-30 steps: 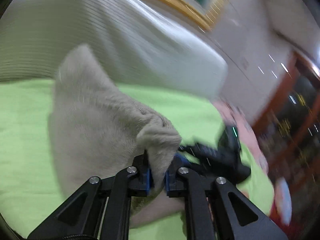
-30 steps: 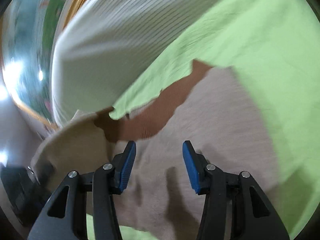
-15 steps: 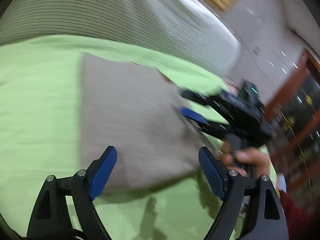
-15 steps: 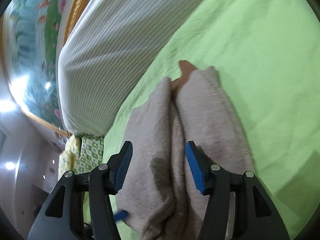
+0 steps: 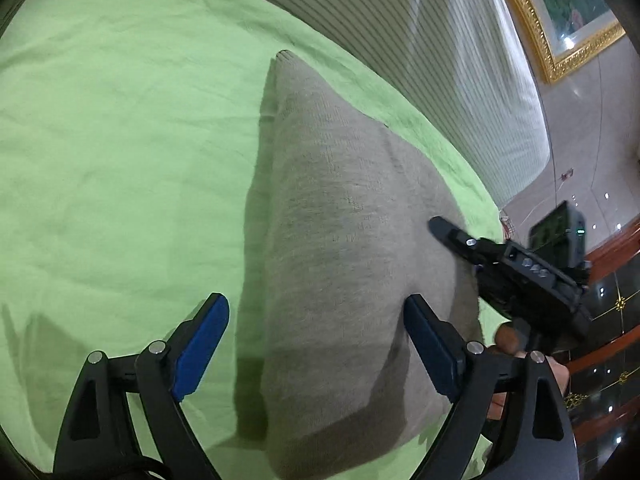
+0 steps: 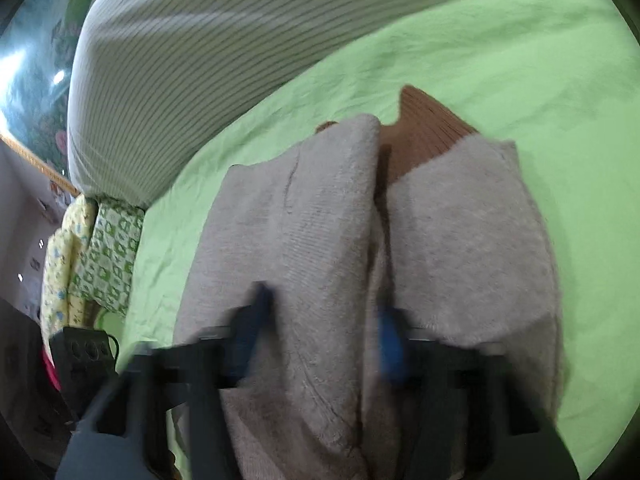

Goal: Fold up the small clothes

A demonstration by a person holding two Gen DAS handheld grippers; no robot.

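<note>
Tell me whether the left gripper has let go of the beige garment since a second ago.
Yes. The left gripper is open above the beige garment, which lies flat on the green sheet.

A green sheet (image 5: 120, 140) covers the bed beside a striped pillow (image 6: 192, 48) and gilt-framed painting (image 5: 560, 20).

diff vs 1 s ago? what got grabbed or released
Left gripper let go of the beige knit garment: jaws shut on a raised fold then, open now, garment lying folded on the green sheet. Right gripper stayed open, low over it. Striped bedding unchanged.
</note>
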